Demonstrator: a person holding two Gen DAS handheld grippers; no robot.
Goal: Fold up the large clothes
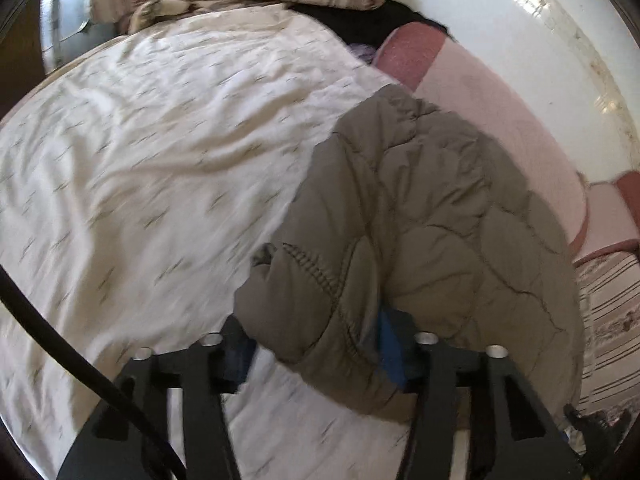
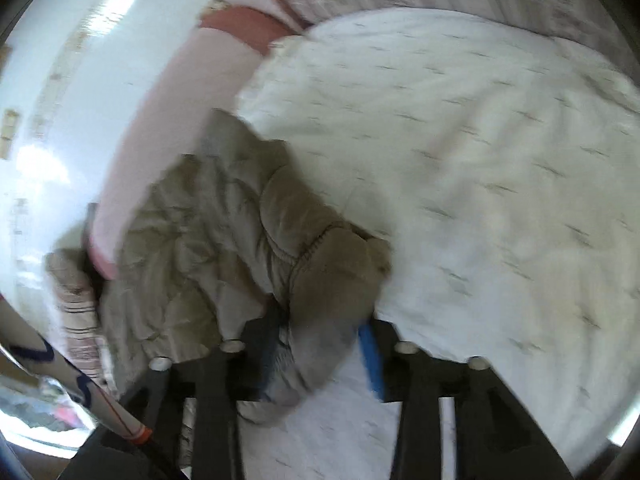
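Left wrist view: jacket point(image 1: 420, 216) heaped at bed point(image 1: 140, 140) edge, part-open left hand-held gripper point(image 1: 316, 344) straddling its hem, grip unclear. Right hand-held gripper point(image 2: 312, 344) likewise. Best clamped firmly on both corners before lifting level.

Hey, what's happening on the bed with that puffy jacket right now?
A person is folding a quilted khaki jacket on a bed covered by a cream quilt, using handheld tongs in each hand. The left tongs have a fold of the jacket between their fingers, and so do the right tongs. The jacket lies bunched near the bed's edge, not yet neatly folded. Both views are blurred.
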